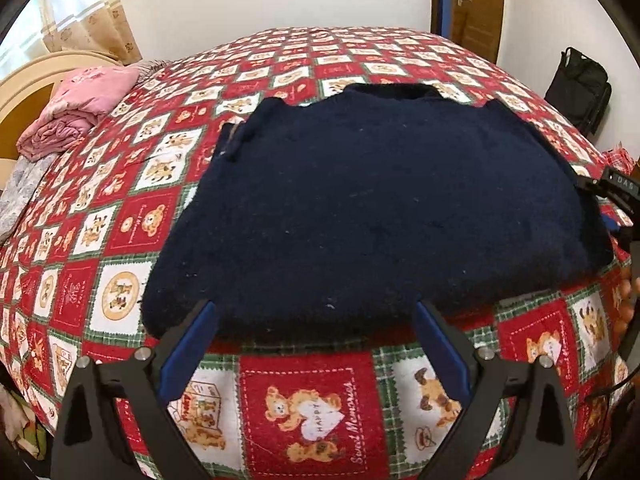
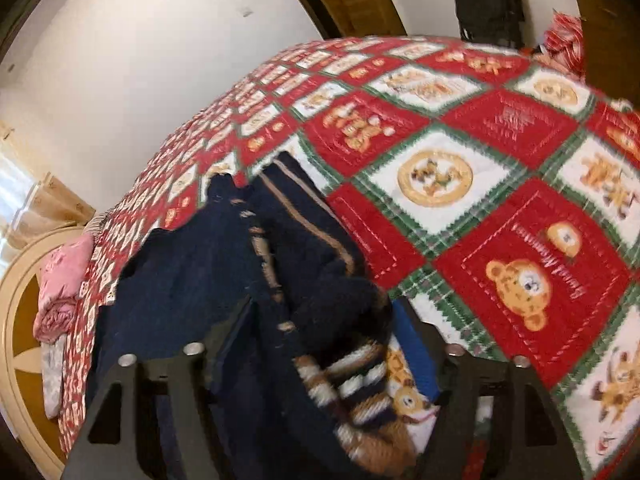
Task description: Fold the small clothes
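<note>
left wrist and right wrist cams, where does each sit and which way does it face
Left wrist: on the left gripper, looking down over the flat navy knitted sweater on the red teddy-bear patchwork quilt; jaws open, right gripper at the edge.
Right wrist: on the right gripper, facing the sweater's bunched striped sleeve between its jaws.
Shared: sweater, quilt, folded pink cloth.

The dark navy knitted sweater [image 1: 380, 208] lies spread flat on the red, white and green teddy-bear patchwork quilt [image 1: 308, 408], near its front edge. Far left, a folded pink cloth bundle [image 1: 76, 116] sits on the quilt beside the cream curved headboard [image 1: 24, 92]. Far right, a black fabric bag [image 1: 580, 88] stands against the wall, right of the brown wooden door [image 1: 476, 4].
</note>
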Available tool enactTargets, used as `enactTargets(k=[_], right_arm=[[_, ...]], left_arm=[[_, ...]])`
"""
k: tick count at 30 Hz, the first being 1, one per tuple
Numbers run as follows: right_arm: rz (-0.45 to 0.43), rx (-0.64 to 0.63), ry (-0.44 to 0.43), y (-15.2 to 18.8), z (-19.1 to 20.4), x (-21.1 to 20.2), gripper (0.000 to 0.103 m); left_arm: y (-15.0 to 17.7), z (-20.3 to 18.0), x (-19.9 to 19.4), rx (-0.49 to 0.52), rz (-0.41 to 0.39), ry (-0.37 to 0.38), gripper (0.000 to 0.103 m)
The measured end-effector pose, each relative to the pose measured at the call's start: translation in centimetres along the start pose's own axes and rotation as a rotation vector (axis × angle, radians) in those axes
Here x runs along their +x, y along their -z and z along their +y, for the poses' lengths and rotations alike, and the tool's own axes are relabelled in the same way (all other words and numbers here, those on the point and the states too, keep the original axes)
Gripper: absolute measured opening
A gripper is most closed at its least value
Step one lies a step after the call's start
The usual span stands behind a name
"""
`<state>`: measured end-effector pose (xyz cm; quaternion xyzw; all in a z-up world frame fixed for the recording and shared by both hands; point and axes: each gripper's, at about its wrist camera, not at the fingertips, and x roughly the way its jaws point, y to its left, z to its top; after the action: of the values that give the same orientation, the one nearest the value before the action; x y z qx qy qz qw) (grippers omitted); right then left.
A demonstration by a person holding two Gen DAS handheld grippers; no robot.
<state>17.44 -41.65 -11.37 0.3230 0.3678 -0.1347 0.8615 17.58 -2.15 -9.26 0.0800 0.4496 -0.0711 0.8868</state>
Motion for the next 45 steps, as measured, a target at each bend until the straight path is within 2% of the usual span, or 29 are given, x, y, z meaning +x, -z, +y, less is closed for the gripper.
enactTargets(k=[2,5,8,11,13,14,18,20,22,23,27,33,38,40,43,45], right_arm=[[-0.014,0.0,-0.026,0.5,0.1,-0.1,0.076],[0.028,-0.018,-0.109,1.1,1.0,0.0,0.077],[0.036,-0.056,-0.109,1.3,1.7,0.6,0.079],[0.03,-0.026,-0.114,0.9,1.5,1.3,0.079],[0.021,-0.031,-0.093,1.0,1.6,1.4,0.083],[0.02,-0.069,-0.073,1.2,2.3,1.6,0.086],[0.006,-0.241,0.018,2.2,4.6,2.0,0.085],[0.001,-0.276,0.036,2.4,4.8,2.1,0.073],[0.0,-0.287,0.041,2.3,4.5,1.9,0.045],[0.005,-0.279,0.031,2.2,4.2,1.7,0.039],[0.028,-0.234,-0.025,1.7,3.3,1.4,0.036],[0.02,-0.117,-0.111,1.7,1.6,1.7,0.042],[0.022,-0.115,-0.149,1.6,2.1,2.0,0.064],[0.023,-0.128,-0.134,1.5,2.7,2.1,0.067],[0.021,-0.135,-0.134,1.4,3.2,2.6,0.079],[0.017,-0.16,-0.118,1.5,3.6,2.6,0.078]], left_arm=[[-0.5,0.2,0.3,-0.003,0.006,-0.013,0.1],[-1.0,0.3,1.0,-0.01,0.011,-0.022,0.1],[-1.2,0.3,1.3,-0.02,0.017,-0.016,0.1],[-1.2,0.3,1.5,-0.019,0.02,-0.018,0.1],[-1.2,0.3,1.6,-0.018,0.024,-0.02,0.1],[-1.3,0.3,1.7,-0.02,0.026,-0.022,0.1],[-1.4,0.4,1.8,-0.025,0.028,-0.024,0.1],[-1.4,0.3,1.9,-0.018,0.028,-0.03,0.1],[-1.4,0.4,1.9,-0.016,0.029,-0.03,0.1],[-1.4,0.3,1.9,-0.018,0.028,-0.029,0.1],[-1.4,0.4,1.8,-0.02,0.026,-0.025,0.1],[-2.1,0.2,0.4,-0.012,-0.027,0.002,0.1],[-3.9,-1.3,0.9,-0.016,-0.048,0.033,0.1],[-4.3,-2.1,1.3,-0.017,-0.051,0.054,0.1],[-4.6,-3.7,2.5,-0.007,-0.036,0.064,0.1],[-4.6,-4.6,3.4,0.011,-0.007,0.054,0.099]])
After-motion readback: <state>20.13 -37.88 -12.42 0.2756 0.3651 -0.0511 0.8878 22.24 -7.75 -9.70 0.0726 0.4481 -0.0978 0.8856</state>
